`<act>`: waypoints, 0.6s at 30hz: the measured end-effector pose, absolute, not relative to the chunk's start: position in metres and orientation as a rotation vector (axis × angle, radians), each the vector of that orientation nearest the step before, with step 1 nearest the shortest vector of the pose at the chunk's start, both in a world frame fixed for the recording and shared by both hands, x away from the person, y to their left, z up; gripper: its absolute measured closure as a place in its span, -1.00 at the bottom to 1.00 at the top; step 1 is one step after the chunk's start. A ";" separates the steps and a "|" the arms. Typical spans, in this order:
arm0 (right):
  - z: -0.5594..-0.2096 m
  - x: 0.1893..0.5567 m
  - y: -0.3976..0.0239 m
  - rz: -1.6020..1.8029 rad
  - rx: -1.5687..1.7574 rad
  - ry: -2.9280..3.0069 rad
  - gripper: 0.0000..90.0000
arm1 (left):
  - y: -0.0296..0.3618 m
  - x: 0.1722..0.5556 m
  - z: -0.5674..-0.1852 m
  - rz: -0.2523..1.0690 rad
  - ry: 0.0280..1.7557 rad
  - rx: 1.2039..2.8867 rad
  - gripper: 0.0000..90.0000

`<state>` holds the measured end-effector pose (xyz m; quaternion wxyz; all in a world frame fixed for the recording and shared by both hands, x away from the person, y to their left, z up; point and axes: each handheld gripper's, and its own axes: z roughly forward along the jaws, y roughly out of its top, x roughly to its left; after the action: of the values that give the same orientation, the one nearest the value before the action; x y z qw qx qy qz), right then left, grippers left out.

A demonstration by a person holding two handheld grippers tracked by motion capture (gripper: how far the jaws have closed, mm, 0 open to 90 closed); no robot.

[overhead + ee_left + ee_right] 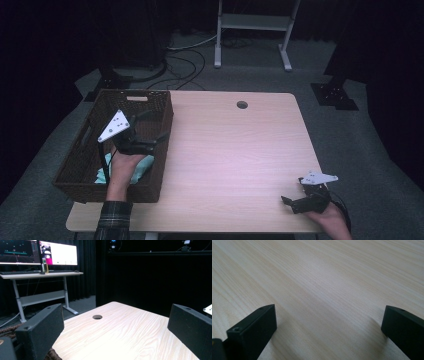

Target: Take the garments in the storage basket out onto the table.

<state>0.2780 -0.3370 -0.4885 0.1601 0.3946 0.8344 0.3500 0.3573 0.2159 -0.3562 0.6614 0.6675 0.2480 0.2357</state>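
Grippers number two, one in each hand; one woven basket stands under the left gripper, with one turquoise cloth in its near end, just below and behind that gripper's hand; one wooden table bears it all, with one round hole well ahead of both grippers. Left forearm, in a plaid sleeve, rises over the basket's near wall; that hand holds its gripper level above the basket's right rim, jaws wide apart and empty, facing across the table toward the hole, as the left gripper view shows. Right gripper rests low at the table's near right corner, well apart from the basket, jaws spread with nothing between them, pointing left over bare wood. Basket's long axis runs away from the person, along the table's left edge; the cloth lies crumpled, with no clear direction.
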 end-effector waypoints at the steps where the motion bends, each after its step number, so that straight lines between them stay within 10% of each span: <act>1: -0.488 0.278 -0.337 1.000 1.127 2.384 -1.00 | 0.216 0.357 -0.356 0.533 0.564 1.508 -1.00; 18: -0.488 0.278 -0.337 1.000 1.127 2.384 -1.00 | 0.228 0.356 -0.357 0.555 0.583 1.504 -1.00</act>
<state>0.2780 -0.3370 -0.4885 0.1601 0.3946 0.8344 0.3500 0.3560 0.2279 -0.3567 0.6579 0.6640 0.2573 0.2449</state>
